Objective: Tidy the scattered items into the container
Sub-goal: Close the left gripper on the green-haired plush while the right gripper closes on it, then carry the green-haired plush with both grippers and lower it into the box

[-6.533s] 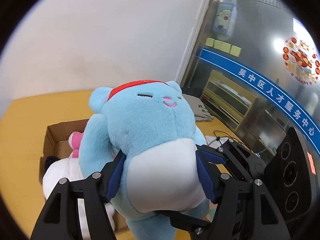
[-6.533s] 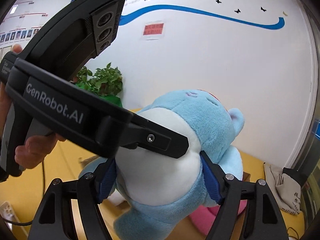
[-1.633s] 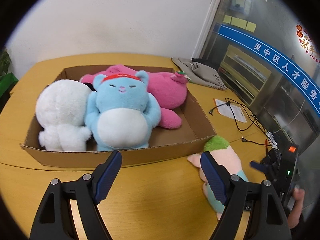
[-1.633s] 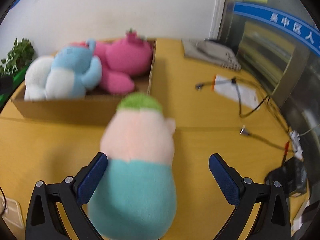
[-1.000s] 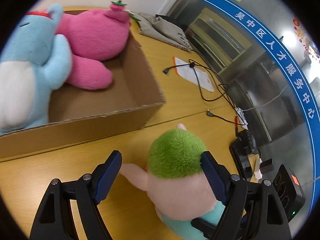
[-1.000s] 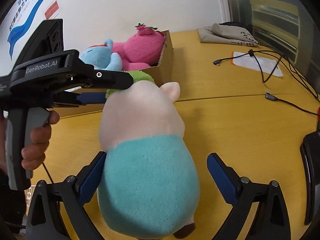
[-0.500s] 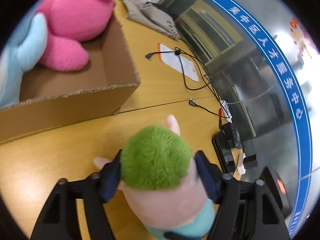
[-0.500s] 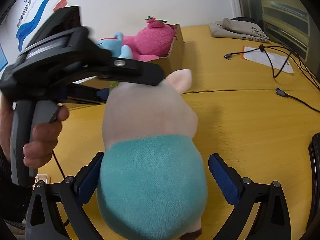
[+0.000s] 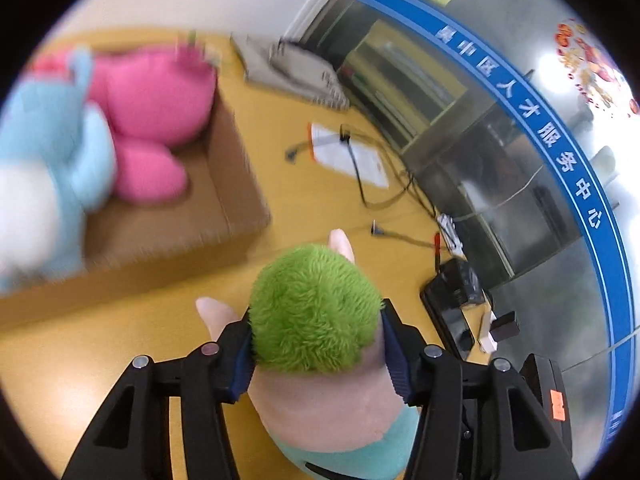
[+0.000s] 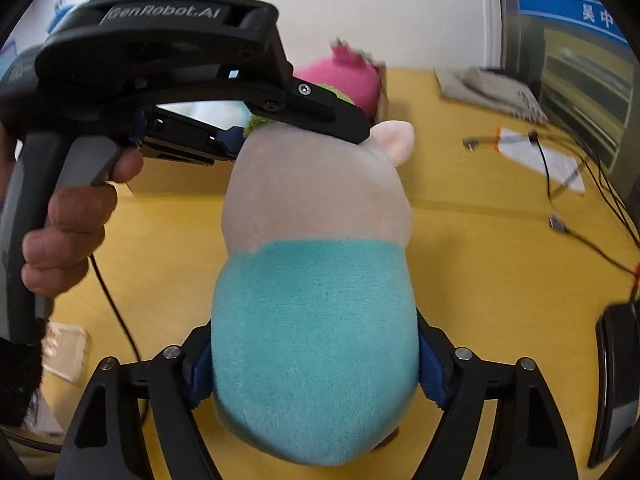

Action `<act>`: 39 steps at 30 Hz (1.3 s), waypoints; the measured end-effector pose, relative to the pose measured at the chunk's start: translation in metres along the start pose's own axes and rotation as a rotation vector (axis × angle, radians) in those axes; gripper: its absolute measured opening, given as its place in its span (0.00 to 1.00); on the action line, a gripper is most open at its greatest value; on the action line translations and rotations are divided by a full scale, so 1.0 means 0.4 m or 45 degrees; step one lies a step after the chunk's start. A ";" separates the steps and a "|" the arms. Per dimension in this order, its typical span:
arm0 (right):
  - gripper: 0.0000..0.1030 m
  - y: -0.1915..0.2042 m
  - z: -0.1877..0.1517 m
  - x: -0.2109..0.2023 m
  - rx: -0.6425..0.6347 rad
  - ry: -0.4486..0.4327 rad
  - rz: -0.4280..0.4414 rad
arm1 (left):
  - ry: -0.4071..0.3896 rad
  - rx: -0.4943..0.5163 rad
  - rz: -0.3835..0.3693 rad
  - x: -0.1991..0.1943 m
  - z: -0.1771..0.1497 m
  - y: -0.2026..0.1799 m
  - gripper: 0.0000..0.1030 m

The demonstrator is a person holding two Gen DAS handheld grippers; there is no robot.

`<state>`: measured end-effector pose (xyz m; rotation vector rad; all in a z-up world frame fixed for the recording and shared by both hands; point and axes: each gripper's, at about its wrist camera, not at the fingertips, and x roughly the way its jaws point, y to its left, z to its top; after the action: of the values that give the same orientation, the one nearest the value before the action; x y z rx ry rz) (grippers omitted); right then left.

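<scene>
A plush toy with a green top [image 9: 314, 312], a pale pink body and a teal lower half [image 10: 316, 344] is held between both grippers over the yellow table. My left gripper [image 9: 316, 354] is shut on its green head. My right gripper [image 10: 312, 368] is shut on its teal lower half. The cardboard box [image 9: 236, 184] stands at the left in the left wrist view. It holds a pink plush [image 9: 156, 100] and a blue plush [image 9: 52, 148]. The pink plush [image 10: 340, 76] shows behind the left gripper body in the right wrist view.
Cables [image 9: 360, 184] and a white paper [image 9: 352, 156] lie on the table right of the box. A grey folded cloth [image 9: 292, 68] lies at the back. A black device [image 9: 456, 292] sits near the right table edge. A clear plastic piece [image 10: 64, 350] lies at the left.
Both grippers have closed on the green-topped plush: the left on its head, the right on its teal half. The view has swung, the box now looks blurred.
</scene>
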<state>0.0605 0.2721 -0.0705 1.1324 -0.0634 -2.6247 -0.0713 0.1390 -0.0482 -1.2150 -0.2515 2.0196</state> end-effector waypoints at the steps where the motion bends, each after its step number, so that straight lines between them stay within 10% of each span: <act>1: 0.81 0.010 0.023 -0.006 -0.002 -0.038 0.017 | -0.028 0.021 0.015 -0.027 0.025 -0.005 0.51; 14: 0.83 0.021 0.405 0.189 0.024 -0.426 0.133 | -0.174 0.189 0.170 -0.067 0.431 0.141 0.51; 28: 0.85 -0.052 0.325 0.292 0.121 -0.015 0.024 | 0.179 0.109 0.062 0.212 0.349 0.250 0.54; 39: 0.74 -0.128 0.349 0.254 0.138 -0.022 -0.032 | 0.217 0.165 0.136 0.282 0.332 0.241 0.57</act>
<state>-0.1185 0.2838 -0.0534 1.1521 -0.1985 -2.6821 -0.2589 0.1760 -0.1036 -1.3330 0.0276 1.9749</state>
